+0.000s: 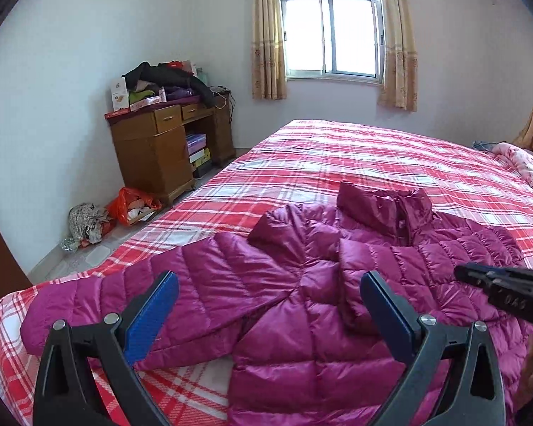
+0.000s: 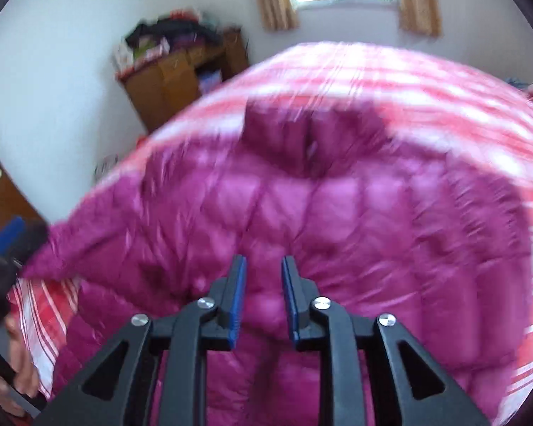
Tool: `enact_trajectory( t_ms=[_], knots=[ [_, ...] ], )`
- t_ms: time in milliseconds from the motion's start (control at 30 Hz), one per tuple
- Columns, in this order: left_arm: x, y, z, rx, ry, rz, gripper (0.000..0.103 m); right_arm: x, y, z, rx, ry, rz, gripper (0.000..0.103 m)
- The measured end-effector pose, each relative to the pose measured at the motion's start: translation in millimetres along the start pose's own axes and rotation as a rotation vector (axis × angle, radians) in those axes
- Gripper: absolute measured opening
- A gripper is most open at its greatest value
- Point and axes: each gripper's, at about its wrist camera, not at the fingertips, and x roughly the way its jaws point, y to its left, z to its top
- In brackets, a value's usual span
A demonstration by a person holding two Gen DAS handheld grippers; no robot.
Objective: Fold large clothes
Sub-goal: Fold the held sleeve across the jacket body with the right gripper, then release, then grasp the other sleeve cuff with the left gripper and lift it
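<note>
A magenta quilted puffer jacket (image 1: 337, 284) lies spread on a red plaid bed (image 1: 337, 156), directly beneath both grippers. An orange bag (image 1: 133, 204) on the floor holds crumpled items. The left gripper (image 1: 270, 296) is wide open and empty above the jacket; the right gripper (image 2: 263, 269) is narrowly open, holding nothing.

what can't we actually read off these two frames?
- Right wrist view: motion blur smears the magenta quilted down jacket and red plaid bedspread; folds unreadable.
- Left wrist view: jacket hem cut off by the bottom edge, behind the left gripper, jaws wide open.
- Right gripper: jaws apart; contact with the fabric unclear.
- Wooden desk: clutter on top too small to identify.
</note>
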Motion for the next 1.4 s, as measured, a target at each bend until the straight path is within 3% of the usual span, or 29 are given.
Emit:
enact_trajectory(
  t_ms=[100,233,367,467,600,700,767,833,933,1067,1233,1300,1400],
  knots=[
    [15,-26,9,-0.013,0.026,-0.005,0.102,-19,-53,16,0.087,-0.061,-0.143,0.024],
    [44,-57,8,-0.042,0.095,0.011,0.102,-3,-119,15,0.222,-0.011,-0.228,0.024],
    [74,-79,-6,-0.006,0.172,0.115,0.102,17,-149,-6,0.295,0.065,-0.215,0.024],
    [94,-80,-21,-0.004,0.243,0.151,0.102,24,-148,-19,0.266,0.057,-0.222,0.025],
    [112,-75,-34,-0.034,0.311,0.138,0.102,28,-142,-21,0.235,0.052,-0.225,0.032],
    [117,-75,-35,-0.036,0.327,0.141,0.102,25,-136,-20,0.221,0.056,-0.246,0.033],
    [116,-78,-36,-0.025,0.321,0.151,0.102,13,-124,-17,0.193,0.009,-0.276,0.034],
    [116,-77,-36,-0.031,0.323,0.145,0.102,-3,-105,-16,0.164,-0.044,-0.226,0.034],
    [113,-72,-35,-0.059,0.318,0.121,0.102,-3,-73,-17,0.094,-0.011,-0.148,0.037],
    [86,-47,-31,-0.142,0.273,0.051,0.102,36,-60,-41,0.04,0.1,-0.125,0.072],
    [39,26,-25,-0.266,0.197,0.067,0.102,41,-52,-39,0.001,0.104,-0.176,0.074],
    [14,73,-24,-0.361,0.14,0.132,0.102,42,-55,-38,0.014,0.1,-0.163,0.074],
    [-23,140,-24,-0.484,0.04,0.306,0.102,42,-56,-38,0.018,0.097,-0.159,0.074]
  ],
)
